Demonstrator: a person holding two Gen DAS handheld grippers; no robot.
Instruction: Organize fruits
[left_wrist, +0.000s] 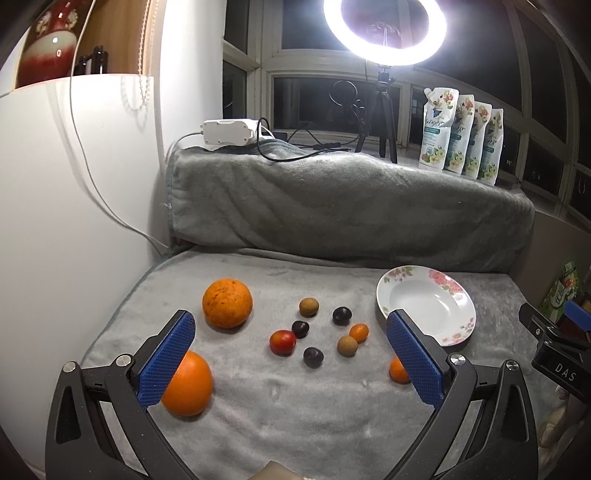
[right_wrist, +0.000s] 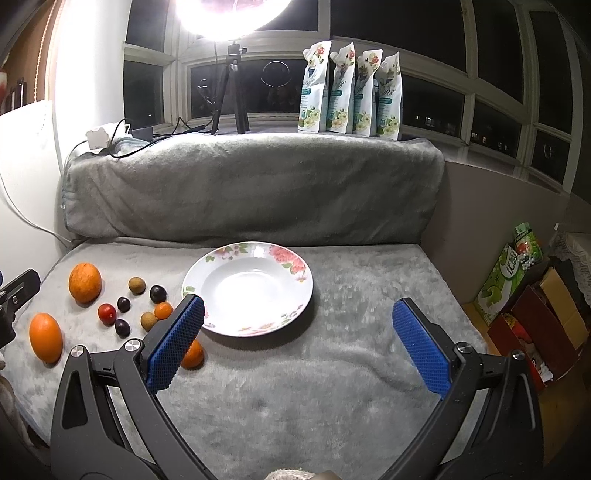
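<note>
Grey blanket (right_wrist: 332, 369); upright plate (right_wrist: 247, 288)

Grey fluffy blanket (right_wrist: 332, 369) under everything, with white round ceramic plate (right_wrist: 207, 275) bearing pink roses and green leaves painted on rim. Two big orange citrus fruits (left_wrist: 227, 302), one red-orange small tomato (left_wrist: 282, 342), three dark purple round fruits (left_wrist: 341, 316), two tan-brown small round fruits (left_wrist: 308, 307). Blue dotted rubber pads (left_wrist: 168, 363) on black plastic gripper frames, and white pouches with green and pink flower print (right_wrist: 349, 90) at the back.
</note>
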